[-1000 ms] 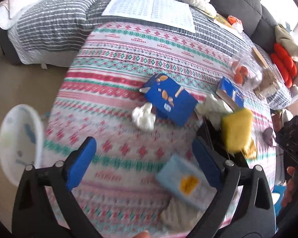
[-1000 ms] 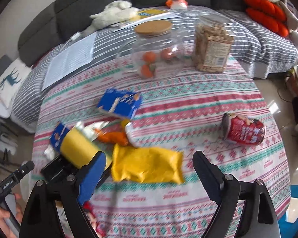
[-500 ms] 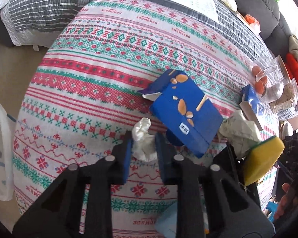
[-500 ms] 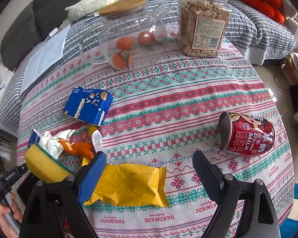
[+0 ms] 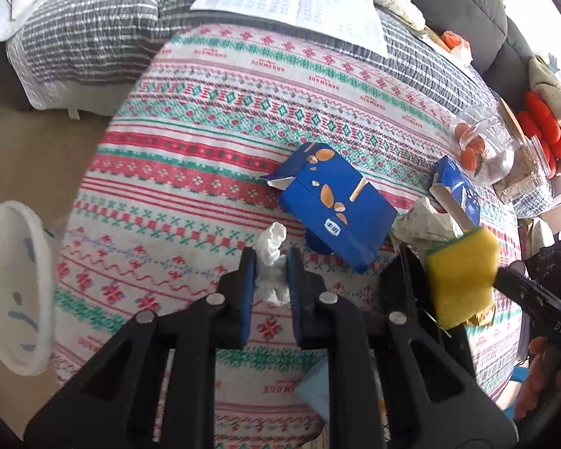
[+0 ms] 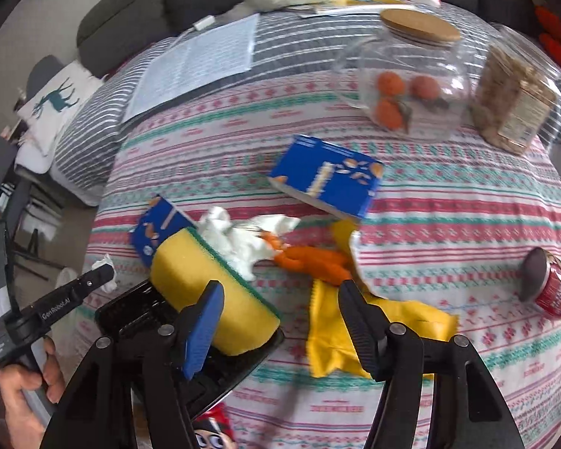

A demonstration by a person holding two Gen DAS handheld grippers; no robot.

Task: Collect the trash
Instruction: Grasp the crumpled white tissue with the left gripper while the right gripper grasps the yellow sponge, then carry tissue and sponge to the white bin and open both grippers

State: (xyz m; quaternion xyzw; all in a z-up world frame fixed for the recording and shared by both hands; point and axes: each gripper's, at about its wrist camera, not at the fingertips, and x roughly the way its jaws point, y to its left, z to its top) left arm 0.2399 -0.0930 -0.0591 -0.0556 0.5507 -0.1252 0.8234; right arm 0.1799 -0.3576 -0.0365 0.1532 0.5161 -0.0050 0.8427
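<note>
My left gripper (image 5: 271, 265) is shut on a crumpled white tissue (image 5: 273, 252) just above the patterned tablecloth (image 5: 213, 123); it also shows at the left of the right wrist view (image 6: 106, 265). A large blue box (image 5: 333, 205) lies just beyond it. My right gripper (image 6: 280, 295) is open above an orange wrapper (image 6: 310, 262) and a yellow packet (image 6: 336, 329). A yellow sponge (image 6: 209, 295) sits on a black tray (image 6: 138, 318) at its left finger. More white tissue (image 6: 235, 235) and a second blue box (image 6: 327, 177) lie beyond.
A white bin (image 5: 13, 284) stands on the floor left of the table. A glass jar with oranges (image 6: 407, 86), a snack jar (image 6: 512, 108) and a red can (image 6: 553, 290) are on the table. A sofa with papers (image 5: 295, 7) is behind.
My left gripper closed on the white tissue and has drawn back slightly with it. My right gripper moved down and left over the orange wrapper and narrowed its opening.
</note>
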